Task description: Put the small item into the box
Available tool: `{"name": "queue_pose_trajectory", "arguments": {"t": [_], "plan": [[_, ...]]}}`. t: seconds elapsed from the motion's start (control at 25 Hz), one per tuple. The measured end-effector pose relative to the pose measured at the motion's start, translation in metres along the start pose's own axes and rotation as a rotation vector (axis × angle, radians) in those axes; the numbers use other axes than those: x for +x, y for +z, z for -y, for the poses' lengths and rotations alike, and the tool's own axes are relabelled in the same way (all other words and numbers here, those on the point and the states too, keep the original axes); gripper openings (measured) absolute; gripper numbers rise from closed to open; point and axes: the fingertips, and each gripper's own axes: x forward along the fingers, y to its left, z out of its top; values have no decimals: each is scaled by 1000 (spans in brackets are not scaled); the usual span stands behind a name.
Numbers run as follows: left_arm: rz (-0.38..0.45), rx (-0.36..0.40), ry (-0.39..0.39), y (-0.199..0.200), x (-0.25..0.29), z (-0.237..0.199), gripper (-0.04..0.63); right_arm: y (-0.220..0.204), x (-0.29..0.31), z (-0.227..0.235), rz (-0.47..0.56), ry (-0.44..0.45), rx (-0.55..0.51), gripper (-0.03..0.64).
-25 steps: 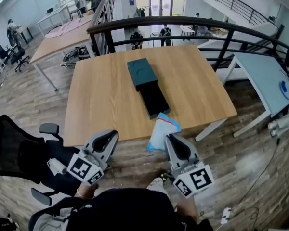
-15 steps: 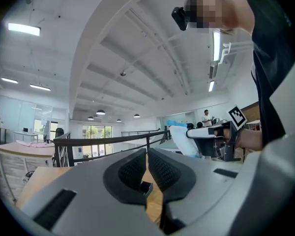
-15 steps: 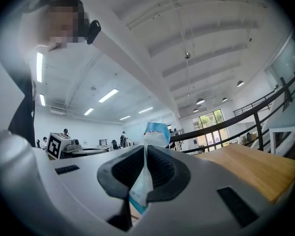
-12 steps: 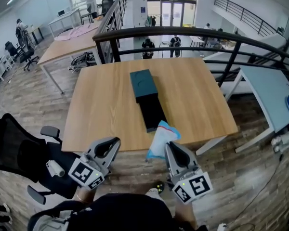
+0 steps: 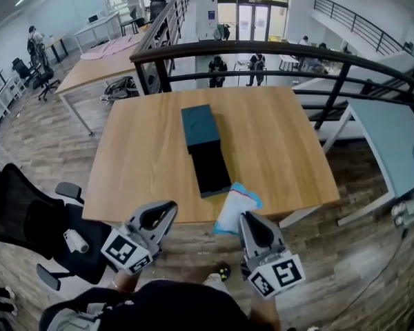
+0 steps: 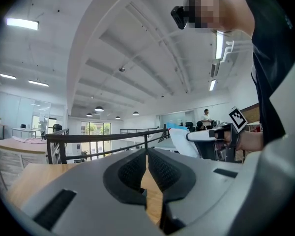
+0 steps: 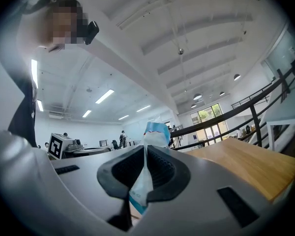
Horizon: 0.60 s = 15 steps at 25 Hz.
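Two grippers hang before the near edge of the table. The left gripper has its jaws together on nothing. The right gripper is clamped on one edge of the blue-and-white pouch, which rises free above the jaws. The box lies mid-table, well apart from the pouch. Likely hazards: the limp pouch may flop over and catch the box rim, or slip from so narrow a hold. The unsteadied box may slide if nudged.
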Motion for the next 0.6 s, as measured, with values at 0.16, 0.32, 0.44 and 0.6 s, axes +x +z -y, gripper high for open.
{"name": "queue_pose_trajectory", "arguments": {"t": [0.16,0.32,0.44,0.6], "plan": [[-20,0,-1,-3,20,4,25,-2,1,18,-1,11,21,32],[-45,-4,-17,-8,36,13,25,-6,-5,30,-15,10,37,31],[-44,-5,-40,-9,52,20,25,-9,-12,41,-9,-3,50,31],[-33,-18,-47,-10,68,25,26,-14,-17,58,-9,-14,61,32]]}}
